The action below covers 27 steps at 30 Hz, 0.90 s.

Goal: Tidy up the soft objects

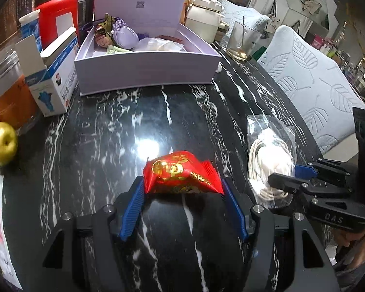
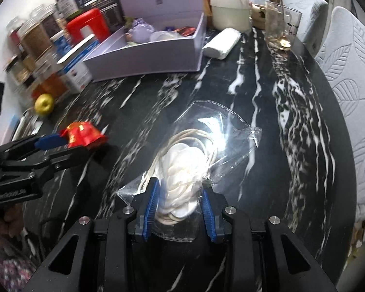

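Observation:
My left gripper point(image 1: 182, 187) is shut on a red and gold packet point(image 1: 180, 174), held just above the black marble table point(image 1: 109, 133); it also shows in the right wrist view point(image 2: 81, 133). My right gripper point(image 2: 180, 189) is shut on a clear plastic bag of white pads point(image 2: 182, 163), also seen in the left wrist view point(image 1: 270, 160). An open lavender box point(image 1: 146, 69) at the back holds a purple pouch point(image 1: 125, 35) and other soft items; it also shows in the right wrist view point(image 2: 146, 53).
A gold apple point(image 1: 1, 142), a blue and white carton point(image 1: 53, 80), a red container point(image 1: 58, 17) and jars point(image 2: 36, 36) stand at the left. A cream pot point(image 1: 204, 19), a glass point(image 1: 243, 41), a white wrapped block point(image 2: 221, 43) and padded chairs point(image 1: 316, 85) are at the right.

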Each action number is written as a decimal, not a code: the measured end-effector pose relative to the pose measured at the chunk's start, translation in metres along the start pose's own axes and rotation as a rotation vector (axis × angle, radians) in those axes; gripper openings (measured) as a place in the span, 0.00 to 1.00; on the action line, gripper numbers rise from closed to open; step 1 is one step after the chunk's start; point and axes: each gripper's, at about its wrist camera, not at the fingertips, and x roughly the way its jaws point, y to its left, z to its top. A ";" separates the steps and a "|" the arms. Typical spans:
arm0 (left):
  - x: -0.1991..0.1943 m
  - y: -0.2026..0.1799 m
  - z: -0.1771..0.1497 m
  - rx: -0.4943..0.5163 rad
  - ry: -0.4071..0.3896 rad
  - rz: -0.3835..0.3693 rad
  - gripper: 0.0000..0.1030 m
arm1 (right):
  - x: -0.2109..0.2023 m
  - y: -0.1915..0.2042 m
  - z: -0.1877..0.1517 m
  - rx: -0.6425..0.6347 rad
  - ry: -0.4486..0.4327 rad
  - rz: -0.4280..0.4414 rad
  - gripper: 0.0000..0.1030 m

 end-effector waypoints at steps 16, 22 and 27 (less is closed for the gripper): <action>0.018 0.000 0.000 0.027 0.030 0.046 0.75 | 0.006 0.018 -0.010 0.058 -0.004 -0.056 0.87; 0.024 -0.002 0.003 0.051 0.018 0.106 0.76 | 0.014 0.024 -0.004 0.049 -0.014 -0.108 0.92; 0.021 -0.002 -0.001 0.072 -0.014 0.101 0.63 | 0.013 0.025 -0.007 0.028 -0.035 -0.141 0.73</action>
